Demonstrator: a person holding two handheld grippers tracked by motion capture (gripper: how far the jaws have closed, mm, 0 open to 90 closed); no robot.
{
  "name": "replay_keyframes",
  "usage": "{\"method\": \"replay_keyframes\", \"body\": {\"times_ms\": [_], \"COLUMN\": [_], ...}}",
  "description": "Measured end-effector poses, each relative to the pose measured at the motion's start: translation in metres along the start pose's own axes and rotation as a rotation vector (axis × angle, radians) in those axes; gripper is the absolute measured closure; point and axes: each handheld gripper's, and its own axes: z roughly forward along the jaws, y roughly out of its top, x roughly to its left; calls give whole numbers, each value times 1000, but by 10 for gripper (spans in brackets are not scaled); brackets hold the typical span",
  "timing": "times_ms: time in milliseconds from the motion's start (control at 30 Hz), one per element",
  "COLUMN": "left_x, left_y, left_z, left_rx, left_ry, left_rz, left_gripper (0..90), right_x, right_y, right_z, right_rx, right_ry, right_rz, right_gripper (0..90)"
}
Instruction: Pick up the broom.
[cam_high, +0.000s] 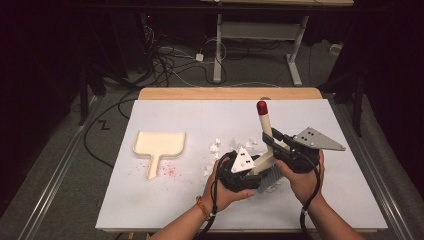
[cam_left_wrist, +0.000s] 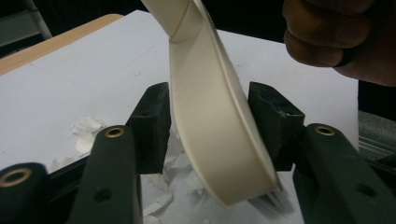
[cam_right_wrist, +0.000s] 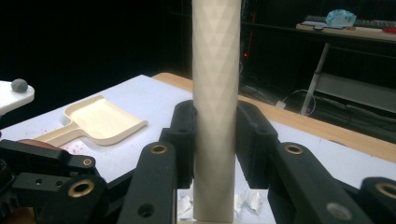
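- A white worktop (cam_high: 165, 200) is seen from above, with two forearms coming in from the bottom edge, each hand holding a black gripper.
- A cream brush (cam_high: 266, 145) with a red tip is held near the middle of the worktop, its handle slanting up and away and its bristles down at the worktop.
- The right gripper (cam_right_wrist: 215, 140) is clamped on the brush's round handle, which stands upright between the jaws with both pads pressed against it.
- The left gripper (cam_left_wrist: 210, 126) is set lower on the brush, at the broad cream head just above the bristles. The head lies between the jaws; the right pad is seen against it, while contact at the left pad cannot be told for sure.
- The two grippers are close together, almost touching, in the high view.
- White paper scraps (cam_high: 216, 146) are scattered on the worktop around and under the brush.
- A cream dustpan (cam_high: 159, 145) is laid flat to the left, well apart from the brush, its handle pointing toward the person.
- Faint red specks (cam_high: 169, 171) are seen on the worktop beside the dustpan's handle.
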Motion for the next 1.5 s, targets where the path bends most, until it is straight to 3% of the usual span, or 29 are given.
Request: {"method": "replay_keyframes", "body": {"times_ms": [167,400,633,733,867,1033,1167,1267,1400,1500], "left_x": [0,4,14,17,17,17,17,18,23,27], "left_y": [0,0,-3,-5,-5,-6,-7,-7,-5,-4], "left_z": [-6,-9,-15,-16,-16,-17,-17,-19,-25,-30], "left_rx": [-36,-46,-36,-23,-6,-21,-18,-3,18,46], "left_ry": [-34,-51,-2,-2,29,43,32,18,-10,-37], "left_rz": [23,-1,-25,-20,2,16,37,58,81,119], "left_gripper": [518,535,625,642,651,644,643,651,655,655], "right_x": [1,7,6,5,6,12,15,12,2,-4], "right_y": [1,2,2,1,1,0,-3,-2,0,0], "right_z": [-4,-10,-14,-16,-18,-24,-25,-26,-25,-23], "right_rx": [-24,-53,-76,-67,-61,-54,-47,-32,-6,29], "right_ry": [17,12,17,35,52,53,51,76,151,202], "right_rz": [16,5,9,3,0,-10,-14,-22,-36,-62], "right_gripper": [708,708,704,703,706,705,704,704,687,607]}}
